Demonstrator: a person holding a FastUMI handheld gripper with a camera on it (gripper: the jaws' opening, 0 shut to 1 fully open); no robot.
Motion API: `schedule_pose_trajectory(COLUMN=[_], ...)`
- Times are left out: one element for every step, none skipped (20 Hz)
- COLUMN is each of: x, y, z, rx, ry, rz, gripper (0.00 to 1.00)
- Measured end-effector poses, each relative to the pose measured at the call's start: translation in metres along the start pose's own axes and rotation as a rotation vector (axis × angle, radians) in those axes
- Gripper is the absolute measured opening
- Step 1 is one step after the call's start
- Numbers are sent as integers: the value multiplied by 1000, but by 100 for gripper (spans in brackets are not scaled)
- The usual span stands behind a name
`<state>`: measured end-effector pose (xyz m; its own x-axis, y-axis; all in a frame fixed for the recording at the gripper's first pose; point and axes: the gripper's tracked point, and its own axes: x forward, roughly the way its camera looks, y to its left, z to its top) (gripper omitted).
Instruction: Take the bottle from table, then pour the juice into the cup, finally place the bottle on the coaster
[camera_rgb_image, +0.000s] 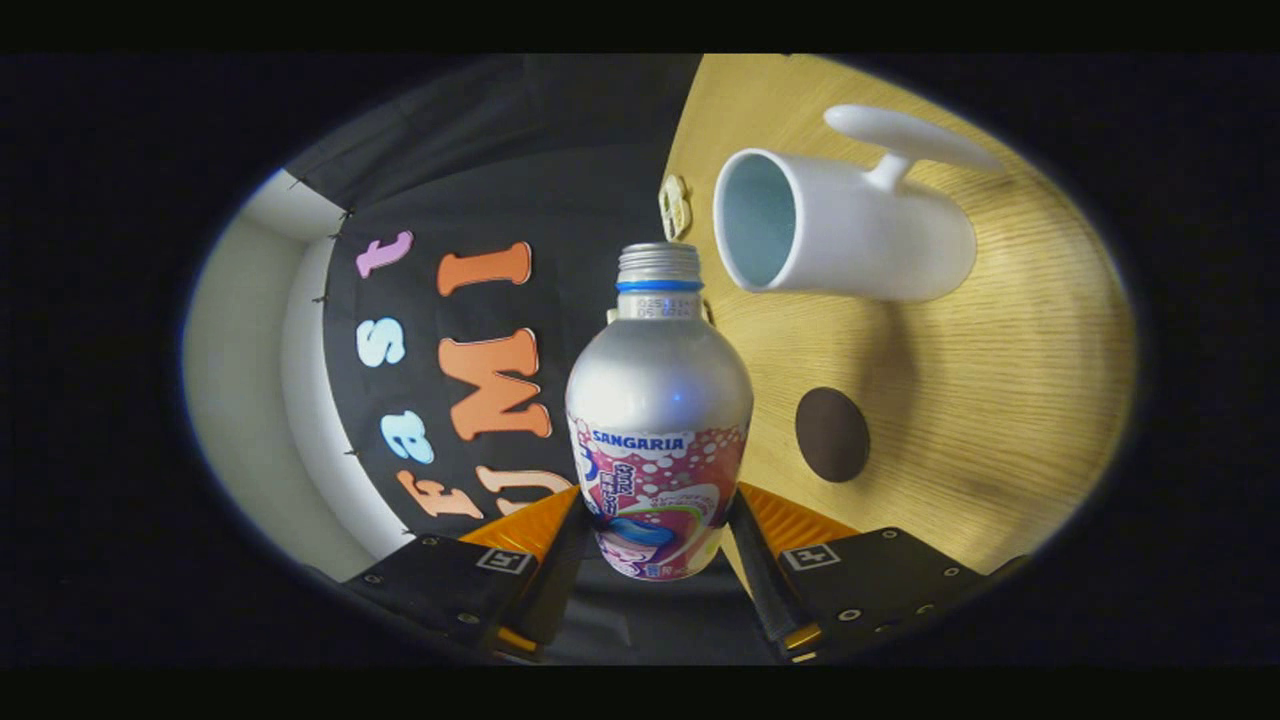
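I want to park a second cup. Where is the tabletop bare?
Bare wood lies beyond the brown coaster and below the white cup, across the wooden table. It is crowded near the cup's mouth, where the bottle, clamped between the fingers, points.

The silver metal bottle (658, 400) held tight between the jaws looks smooth with a soft shine, and a glossy pink and white printed wrap goes round its lower part. Its open neck has bare metal screw ridges with a blue plastic ring under them. Beyond the jaws, the white cup (850, 235) looks like smooth, shiny china. The yellow-brown wooden table (1000, 400) shows fine grain lines. The dark brown round coaster (831, 434) looks matt.
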<state>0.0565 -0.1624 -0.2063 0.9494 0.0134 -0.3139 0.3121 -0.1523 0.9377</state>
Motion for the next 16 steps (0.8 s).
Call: schedule_pose_trajectory(x=[-2, -1, -2, -3, -4, -4, -4, -5, -4, -2, 1, 2, 0, 0, -4, -5], y=[1, 1, 1, 1, 2, 2, 3, 2, 2, 3, 7, 9, 11, 13, 15, 16], z=[-1, -1, 0, 1, 3, 4, 3, 3, 2, 3, 5, 7, 8, 10, 10, 10], rx=[20, 37, 49, 60, 73, 86, 96, 100, 105, 112, 122, 136, 149, 160, 167, 171], ry=[3, 3, 4, 2, 2, 4, 4, 7, 6, 7, 7, 4, 2, 0, 0, 1], rz=[6, 6, 6, 5, 5, 8, 10, 8, 5, 3, 5, 9, 15, 21, 24, 26], gripper=[76, 76, 76, 75, 75, 75, 75, 76, 75, 75, 75, 75, 75, 75, 75, 76])
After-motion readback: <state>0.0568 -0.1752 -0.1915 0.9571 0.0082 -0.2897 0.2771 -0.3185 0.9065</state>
